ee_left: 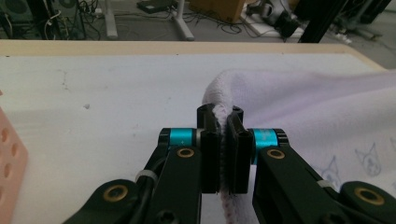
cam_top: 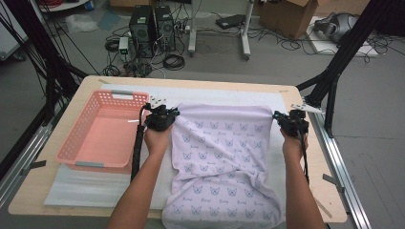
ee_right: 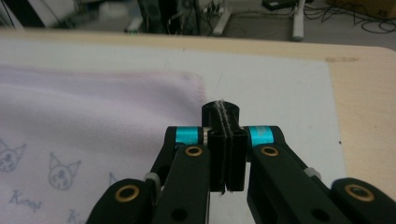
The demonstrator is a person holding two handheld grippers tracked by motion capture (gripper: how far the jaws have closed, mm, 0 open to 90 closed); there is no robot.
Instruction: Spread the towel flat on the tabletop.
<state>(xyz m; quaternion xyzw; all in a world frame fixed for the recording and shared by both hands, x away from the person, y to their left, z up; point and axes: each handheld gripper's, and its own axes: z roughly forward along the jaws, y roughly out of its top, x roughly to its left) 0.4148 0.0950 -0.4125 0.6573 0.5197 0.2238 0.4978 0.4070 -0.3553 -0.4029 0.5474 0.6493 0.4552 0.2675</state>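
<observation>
Towel point(cam_top: 224, 157) pinched at both far corners, left gripper point(cam_top: 175, 114) and right gripper point(cam_top: 275, 115) clamped on cloth, stretching edge taut for folding.

Lab: floor cables point(cam_top: 286, 43), computer towers point(cam_top: 153, 26)
</observation>
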